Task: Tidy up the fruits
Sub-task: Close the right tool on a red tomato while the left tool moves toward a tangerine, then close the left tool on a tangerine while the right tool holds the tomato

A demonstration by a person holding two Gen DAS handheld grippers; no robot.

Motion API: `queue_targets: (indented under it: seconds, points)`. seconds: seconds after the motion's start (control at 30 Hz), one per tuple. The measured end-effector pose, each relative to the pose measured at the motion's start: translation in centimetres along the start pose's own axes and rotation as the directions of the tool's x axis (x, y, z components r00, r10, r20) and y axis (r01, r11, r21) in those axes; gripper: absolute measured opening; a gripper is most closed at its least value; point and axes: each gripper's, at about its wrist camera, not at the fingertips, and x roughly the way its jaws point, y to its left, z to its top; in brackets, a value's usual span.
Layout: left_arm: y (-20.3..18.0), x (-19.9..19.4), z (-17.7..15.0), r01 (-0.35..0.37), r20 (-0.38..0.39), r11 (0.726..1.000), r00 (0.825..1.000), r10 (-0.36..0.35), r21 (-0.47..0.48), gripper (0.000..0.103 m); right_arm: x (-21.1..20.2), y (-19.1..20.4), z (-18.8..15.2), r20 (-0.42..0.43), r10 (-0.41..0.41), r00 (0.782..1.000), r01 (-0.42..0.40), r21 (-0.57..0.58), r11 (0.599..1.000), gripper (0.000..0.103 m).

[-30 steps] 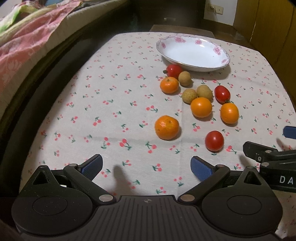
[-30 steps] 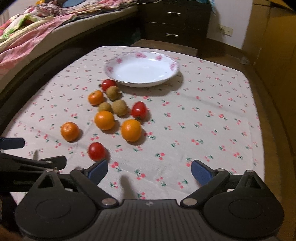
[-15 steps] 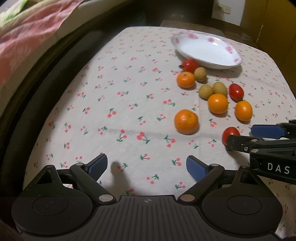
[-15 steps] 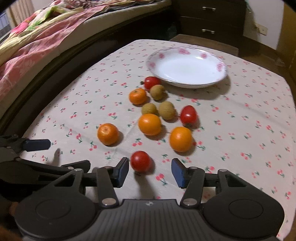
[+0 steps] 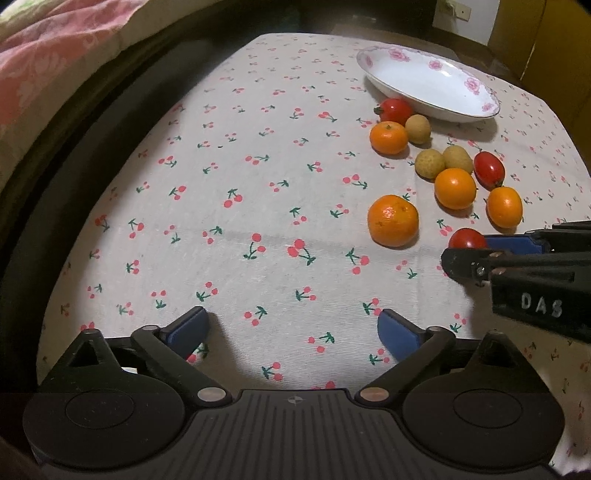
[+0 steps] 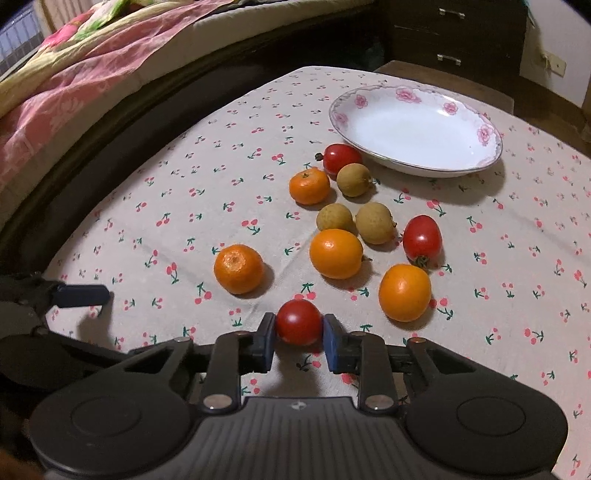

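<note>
Several fruits lie on a cherry-print tablecloth in front of an empty white floral plate (image 6: 413, 129) (image 5: 428, 85). My right gripper (image 6: 299, 338) is shut on the nearest red cherry tomato (image 6: 298, 321) (image 5: 467, 239) at table level. Beyond it lie oranges (image 6: 238, 268) (image 6: 335, 253) (image 6: 404, 291) (image 6: 309, 185), three tan longans (image 6: 375, 223) and two more tomatoes (image 6: 422, 236) (image 6: 339, 158). My left gripper (image 5: 291, 328) is open and empty over bare cloth, left of the nearest orange (image 5: 392, 220). The right gripper shows in the left wrist view (image 5: 491, 251).
A bed with a pink floral blanket (image 6: 74, 74) runs along the table's left side. A dark dresser (image 6: 450, 33) and a wooden stool (image 6: 439, 79) stand behind the table. The table's near left edge (image 5: 55, 258) drops off close to my left gripper.
My right gripper moved forward and left to the nearest tomato and closed on it. My left gripper drifted left and stayed open.
</note>
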Motion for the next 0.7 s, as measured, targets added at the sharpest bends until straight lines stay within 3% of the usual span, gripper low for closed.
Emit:
queue_targets:
  seconds: [0.43, 0.53, 0.7]
  points:
    - [0.1, 0.0, -0.2, -0.003, 0.016, 1.0, 1.0, 0.003, 0.002, 0.103, -0.2, -0.7, 0.3, -0.024, 0.017, 1.0, -0.016, 0.035, 0.999, 0.026]
    - [-0.1, -0.5, 0.2, 0.007, 0.033, 1.0, 0.999, -0.007, 0.001, 0.091, -0.8, -0.9, 0.1, -0.024, 0.017, 1.0, -0.016, 0.045, 0.999, 0.026]
    - [-1.8, -1.0, 1.8, 0.044, 0.083, 0.998, 0.995, -0.048, 0.044, 0.091, -2.8, -1.4, 0.1, 0.021, 0.02, 1.0, -0.021, 0.061, 0.998, 0.026]
